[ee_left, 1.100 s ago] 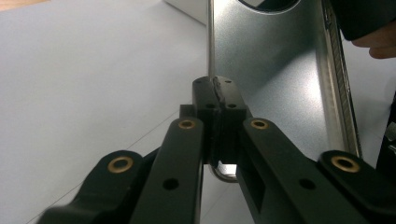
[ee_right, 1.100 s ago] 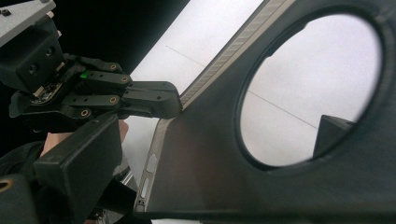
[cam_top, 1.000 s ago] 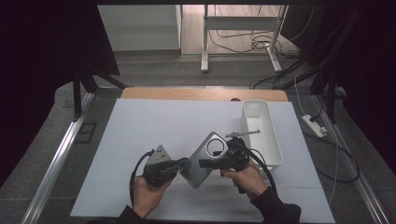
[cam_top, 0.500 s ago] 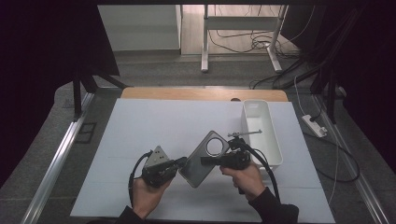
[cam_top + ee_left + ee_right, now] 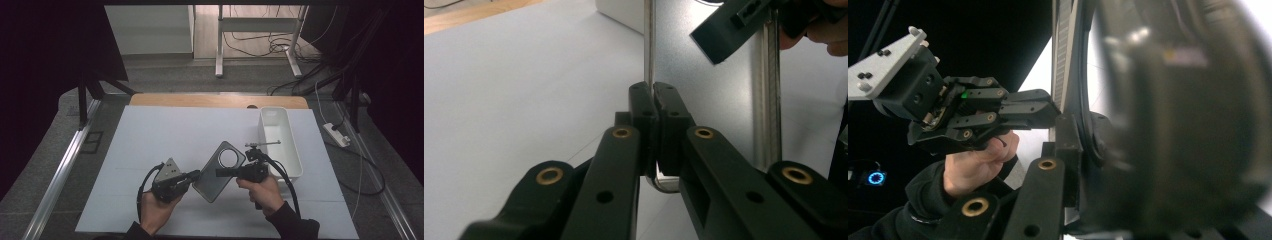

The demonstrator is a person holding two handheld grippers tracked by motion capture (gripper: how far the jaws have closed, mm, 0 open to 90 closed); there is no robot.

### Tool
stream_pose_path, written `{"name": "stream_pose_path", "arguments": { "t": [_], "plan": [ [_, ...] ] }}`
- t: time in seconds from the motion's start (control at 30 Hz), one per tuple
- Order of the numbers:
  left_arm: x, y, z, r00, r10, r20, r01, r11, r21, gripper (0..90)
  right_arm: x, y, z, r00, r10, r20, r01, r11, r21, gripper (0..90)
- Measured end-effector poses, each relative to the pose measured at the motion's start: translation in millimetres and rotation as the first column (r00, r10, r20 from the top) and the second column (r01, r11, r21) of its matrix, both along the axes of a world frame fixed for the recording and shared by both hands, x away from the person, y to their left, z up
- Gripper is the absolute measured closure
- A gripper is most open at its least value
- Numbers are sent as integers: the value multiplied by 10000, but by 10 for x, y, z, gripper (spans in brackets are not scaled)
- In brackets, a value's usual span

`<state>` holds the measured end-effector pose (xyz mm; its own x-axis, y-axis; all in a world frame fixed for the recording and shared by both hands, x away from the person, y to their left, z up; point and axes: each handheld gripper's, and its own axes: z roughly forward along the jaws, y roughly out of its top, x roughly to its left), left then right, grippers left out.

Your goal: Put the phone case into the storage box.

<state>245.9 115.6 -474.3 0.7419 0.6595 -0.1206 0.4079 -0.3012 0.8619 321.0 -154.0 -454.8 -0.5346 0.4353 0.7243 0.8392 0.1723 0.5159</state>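
Case point(image 5: 218, 171) hangs tilted above the white table point(image 5: 150, 150), spanned between my left gripper point(image 5: 194, 174) and right gripper point(image 5: 220, 172) so neither end sags. Left gripper view: jaws pinch its thin edge point(image 5: 648, 75) (steadying hold). Right gripper view: jaws have just closed onto the case point(image 5: 1063, 60), blurred close.
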Motion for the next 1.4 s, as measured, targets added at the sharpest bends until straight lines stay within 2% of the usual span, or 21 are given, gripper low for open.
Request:
{"name": "stream_pose_path", "arguments": {
  "t": [0.17, 0.3, 0.37, 0.47, 0.57, 0.6, 0.63, 0.7, 0.77, 0.83, 0.87, 0.93, 1.03, 1.17, 1.2, 1.23, 1.27, 1.33, 1.4],
  "plan": [
    [42, 33, -10, 9989, -202, -419, 180, 9984, -540, 847, -14, -8, 13, 9999, -31, 100, 30, 10000, 50, 850],
    [60, 72, 10, 9981, -224, -577, 186, 9977, -656, 670, -21, -15, 25, 9987, -71, 498, 86, 9995, -295, 850],
    [67, 104, 6, 9979, -292, -574, 249, 9969, -748, 554, -27, -21, 35, 9974, 10, 719, 23, 9989, -465, 850],
    [81, 138, 0, 9973, -302, -672, 263, 9980, -571, 420, -43, -28, 56, 9937, 183, 1110, -109, 9977, -666, 850],
    [128, 188, -33, 9869, -741, -1436, 639, 9952, -744, 355, -57, -40, 77, 9887, 250, 1476, -139, 9970, -763, 850],
    [128, 188, -33, 9869, -741, -1436, 639, 9952, -744, 317, -63, -47, 90, 9853, 300, 1682, -163, 9965, -819, 850],
    [141, 199, -41, 9835, -864, -1591, 742, 9939, -810, 294, -66, -54, 99, 9828, 348, 1816, -190, 9960, -878, 850],
    [146, 221, -46, 9821, -1030, -1580, 908, 9925, -823, 278, -69, -57, 105, 9813, 384, 1886, -218, 9958, -892, 850],
    [152, 249, -44, 9800, -1160, -1619, 1029, 9908, -875, 227, -80, -69, 126, 9759, 559, 2108, -349, 9942, -1020, 850],
    [170, 275, -53, 9729, -1337, -1886, 1161, 9880, -1017, 174, -92, -76, 141, 9696, 758, 2325, -487, 9915, -1203, 850],
    [172, 292, -62, 9716, -1388, -1916, 1214, 9876, -1000, 162, -100, -80, 149, 9660, 859, 2440, -551, 9899, -1304, 850],
    [180, 320, -81, 9664, -1494, -2091, 1317, 9866, -964, 102, -123, -89, 167, 9543, 1062, 2795, -632, 9853, -1587, 850],
    [175, 349, -89, 9681, -1429, -2059, 1290, 9885, -791, 68, -155, -94, 189, 9400, 1305, 3152, -708, 9784, -1940, 850],
    [182, 404, -104, 9716, -1458, -1865, 1276, 9861, -1060, 27, -180, -103, 210, 9293, 1584, 3336, -857, 9712, -2225, 850],
    [186, 416, -109, 9713, -1503, -1843, 1311, 9850, -1123, 14, -184, -103, 214, 9256, 1646, 3409, -882, 9695, -2287, 850],
    [198, 434, -126, 9682, -1677, -1855, 1457, 9812, -1265, 10, -187, -102, 216, 9234, 1693, 3446, -913, 9686, -2311, 850],
    [198, 434, -126, 9682, -1677, -1855, 1457, 9812, -1265, 8, -187, -102, 216, 9234, 1693, 3446, -913, 9686, -2311, 850],
    [209, 445, -156, 9642, -2009, -1730, 1769, 9735, -1448, 3, -196, -98, 232, 9177, 1805, 3540, -987, 9665, -2369, 850],
    [214, 444, -170, 9645, -2073, -1637, 1863, 9732, -1349, 0, -201, -96, 246, 9107, 1897, 3669, -1026, 9644, -2438, 849]
  ]
}}
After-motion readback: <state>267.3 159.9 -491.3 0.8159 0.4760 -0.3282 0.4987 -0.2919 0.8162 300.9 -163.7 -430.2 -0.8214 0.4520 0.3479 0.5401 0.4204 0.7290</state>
